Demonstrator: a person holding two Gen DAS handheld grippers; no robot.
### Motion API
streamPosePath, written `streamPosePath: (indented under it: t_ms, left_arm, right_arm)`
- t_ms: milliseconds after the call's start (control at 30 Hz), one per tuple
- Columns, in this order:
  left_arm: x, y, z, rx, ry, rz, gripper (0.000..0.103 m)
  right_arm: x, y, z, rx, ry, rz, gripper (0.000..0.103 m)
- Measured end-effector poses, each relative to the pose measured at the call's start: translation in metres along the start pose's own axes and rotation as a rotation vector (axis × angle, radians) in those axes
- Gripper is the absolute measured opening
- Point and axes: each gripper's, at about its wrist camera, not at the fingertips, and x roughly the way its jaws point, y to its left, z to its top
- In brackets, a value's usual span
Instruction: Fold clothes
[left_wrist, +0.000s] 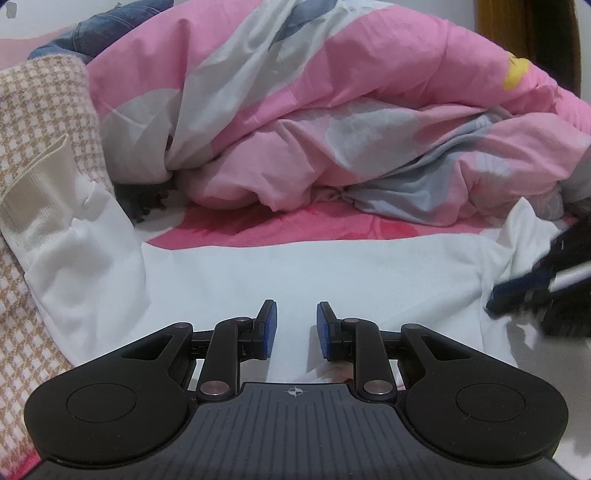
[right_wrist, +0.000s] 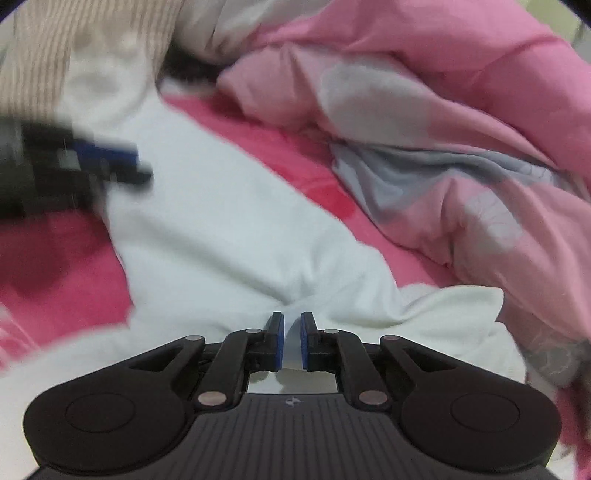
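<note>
A white garment (left_wrist: 295, 269) lies spread on the bed, and one part of it runs up onto a checked cloth at the left. My left gripper (left_wrist: 296, 328) hovers low over its near part, jaws a little apart, with only flat cloth showing in the gap. In the right wrist view the white garment (right_wrist: 207, 236) puckers toward my right gripper (right_wrist: 291, 341). Its jaws are nearly together, with a fold of the white cloth pinched between the pads. The right gripper (left_wrist: 517, 295) shows blurred at the garment's right edge, and the left gripper (right_wrist: 125, 166) is blurred at far left.
A bulky pink, white and grey quilt (left_wrist: 332, 110) is heaped just behind the garment. A beige checked cloth (left_wrist: 40, 122) and a denim piece (left_wrist: 110, 26) lie at the left. The pink bedsheet (right_wrist: 62, 266) shows around the garment.
</note>
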Motion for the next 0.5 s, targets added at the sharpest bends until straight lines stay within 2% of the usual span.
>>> streamPosePath:
  t_ms: [67,133,167,233,300,367,400,433,467,500]
  left_arm:
    - [0.000,0.000,0.000,0.000,0.002,0.000,0.023]
    - [0.000,0.001,-0.001,-0.001,0.003,0.000,0.023]
    - [0.000,0.001,-0.001,-0.001,0.004,0.000,0.023]
    - [0.001,0.001,-0.001,0.000,0.004,-0.001,0.023]
    - [0.002,0.001,-0.001,0.001,0.007,-0.003,0.023]
    - [0.002,0.001,-0.001,0.001,0.009,-0.002,0.023]
    - [0.002,0.001,-0.001,0.001,0.009,-0.002,0.023]
    - [0.002,0.001,-0.001,0.001,0.010,-0.002,0.023]
    - [0.002,0.001,-0.001,0.000,0.010,-0.001,0.023]
    - [0.002,0.001,-0.002,0.000,0.010,0.000,0.023]
  right_arm:
    - [-0.005,-0.015,0.013,0.051,-0.058,-0.034,0.022]
    - [-0.007,-0.034,0.024,0.118,-0.102,-0.051,0.041]
    - [-0.005,-0.044,0.029,0.154,-0.115,-0.053,0.044]
    - [0.011,-0.060,0.038,0.222,-0.100,-0.047,0.045]
    - [0.034,-0.074,0.043,0.298,-0.028,-0.007,0.045]
    - [0.052,-0.078,0.043,0.328,0.056,0.056,0.037]
    - [0.057,-0.074,0.043,0.311,0.085,0.062,0.027]
    - [0.056,-0.067,0.044,0.270,0.072,0.030,0.011]
    - [0.050,-0.061,0.045,0.249,0.031,0.007,0.003]
    - [0.043,-0.055,0.046,0.227,-0.010,-0.015,0.004]
